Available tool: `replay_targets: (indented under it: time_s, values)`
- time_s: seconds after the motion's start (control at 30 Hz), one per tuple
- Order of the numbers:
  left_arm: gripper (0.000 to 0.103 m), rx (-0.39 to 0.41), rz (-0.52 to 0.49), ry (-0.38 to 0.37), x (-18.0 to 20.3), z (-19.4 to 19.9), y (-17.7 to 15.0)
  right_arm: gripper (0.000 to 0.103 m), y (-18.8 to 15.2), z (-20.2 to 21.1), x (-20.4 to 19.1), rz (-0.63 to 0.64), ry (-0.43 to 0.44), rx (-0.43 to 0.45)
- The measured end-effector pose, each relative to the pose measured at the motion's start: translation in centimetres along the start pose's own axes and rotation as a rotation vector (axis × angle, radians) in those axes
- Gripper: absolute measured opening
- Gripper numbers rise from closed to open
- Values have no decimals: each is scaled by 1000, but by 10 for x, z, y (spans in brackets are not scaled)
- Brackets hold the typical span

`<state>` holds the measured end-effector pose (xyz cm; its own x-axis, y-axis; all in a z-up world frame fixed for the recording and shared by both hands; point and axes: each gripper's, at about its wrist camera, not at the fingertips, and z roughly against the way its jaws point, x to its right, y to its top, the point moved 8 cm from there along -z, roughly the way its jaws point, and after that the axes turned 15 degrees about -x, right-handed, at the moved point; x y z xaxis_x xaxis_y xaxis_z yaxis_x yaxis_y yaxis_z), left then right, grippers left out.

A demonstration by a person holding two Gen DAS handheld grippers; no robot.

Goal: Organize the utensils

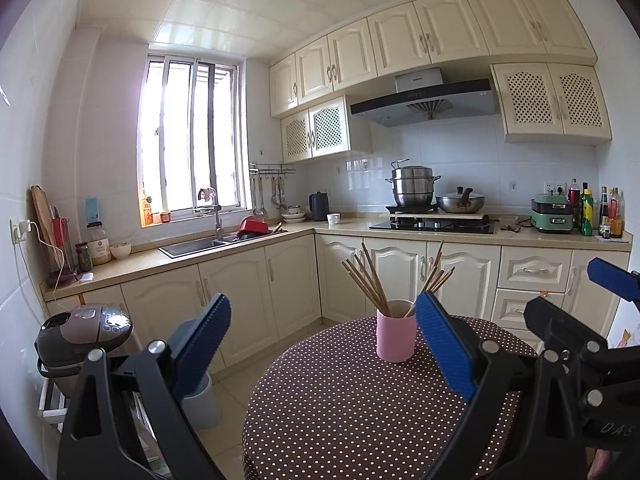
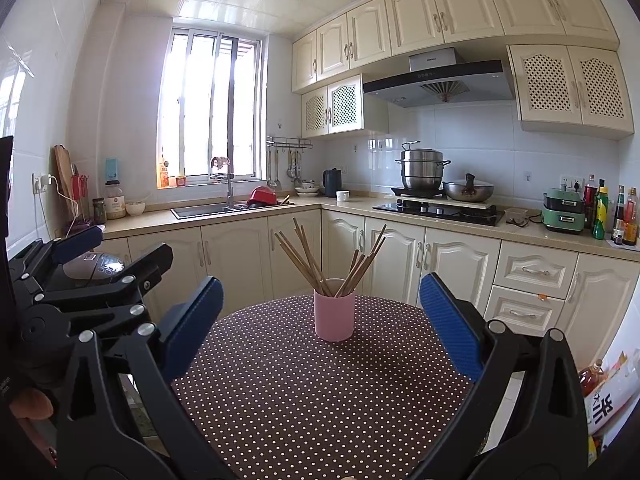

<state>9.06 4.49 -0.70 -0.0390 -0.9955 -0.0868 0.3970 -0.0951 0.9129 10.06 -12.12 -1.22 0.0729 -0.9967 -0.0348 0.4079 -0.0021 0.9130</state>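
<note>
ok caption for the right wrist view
Open right gripper facing a pink cup of chopsticks on a dotted table.

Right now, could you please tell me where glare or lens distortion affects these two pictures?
Left wrist view: the window is blown out to white, and the upper cabinets bow from fisheye distortion. Right wrist view: the same window glares and the ceiling tiles reflect it; the pink cup and chopsticks stay sharp, evenly lit, between the open fingers of the right hand-held gripper.

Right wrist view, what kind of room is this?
A home kitchen, most likely: a sink under the window, a gas stove with pots beneath a range hood, cream cabinets.
</note>
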Motion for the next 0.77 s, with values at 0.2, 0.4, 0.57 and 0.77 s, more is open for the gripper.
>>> replay_targets:
  time_s: [0.2,0.4,0.57,0.77]
  values:
    - [92,-3,0,1,0,0,0,97,0,0,0,0,0,-2]
    - [92,-12,-1,3,1,-3,-2,97,-1,-2,1,0,2,-10]
    - [92,-31,-1,0,1,-9,-4,97,-1,-8,0,1,1,-19]
    - [92,-47,-9,4,3,-16,-3,97,-3,-14,2,-5,-1,-34]
